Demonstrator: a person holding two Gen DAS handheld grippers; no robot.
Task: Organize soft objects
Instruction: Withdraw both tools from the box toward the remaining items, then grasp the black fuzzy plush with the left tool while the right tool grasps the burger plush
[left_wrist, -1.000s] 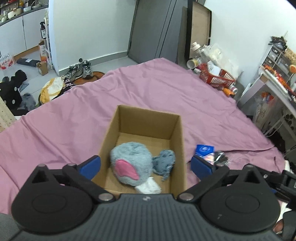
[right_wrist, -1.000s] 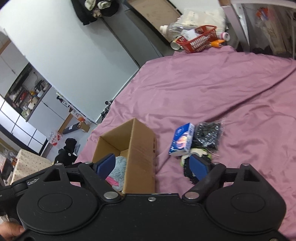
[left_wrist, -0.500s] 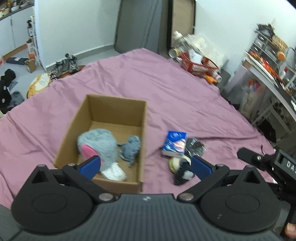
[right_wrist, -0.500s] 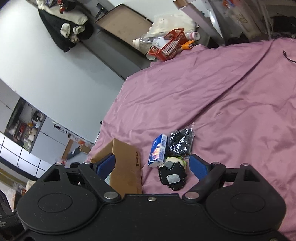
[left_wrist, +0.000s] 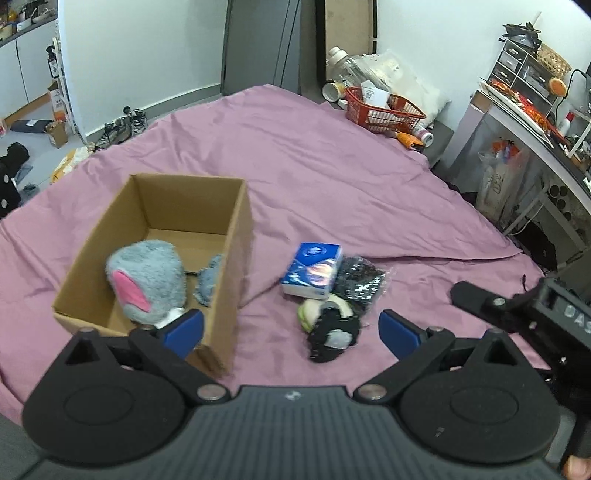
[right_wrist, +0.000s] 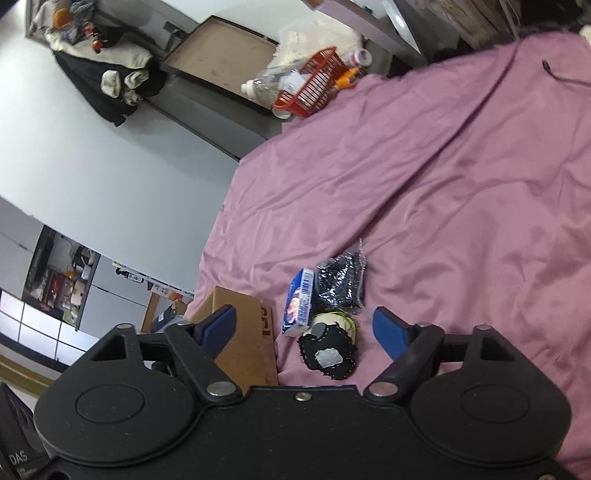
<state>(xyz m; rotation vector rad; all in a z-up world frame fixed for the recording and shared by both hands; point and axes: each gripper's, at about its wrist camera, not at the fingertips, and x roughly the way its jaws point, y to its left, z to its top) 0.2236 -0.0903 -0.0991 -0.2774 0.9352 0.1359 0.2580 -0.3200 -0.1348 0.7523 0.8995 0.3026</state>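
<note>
Left wrist view: both grippers have swung off the box toward the loose pile on the bedspread.

Left wrist view a second ago looked straight down into the cardboard box (left_wrist: 236, 206); now the box sits to the left, and the left gripper (left_wrist: 291, 328), jaws wide and empty, frames the pile beside it. Inside the box lie a grey plush toy with a pink ear (left_wrist: 147, 282), a small grey plush piece (left_wrist: 208, 278) and something white, mostly hidden. To the right on the pink bedspread (left_wrist: 332, 166) rest a blue tissue pack (left_wrist: 312, 271), a black mesh pouch (left_wrist: 360, 282) touching it, and a black-and-cream soft toy (left_wrist: 328, 325) nearest the jaws. The right gripper (right_wrist: 304, 330) has just been narrowing its jaws, though they stand apart, gripping nothing, with that toy between them untouched. My guess: the toy goes into the box next.
</note>
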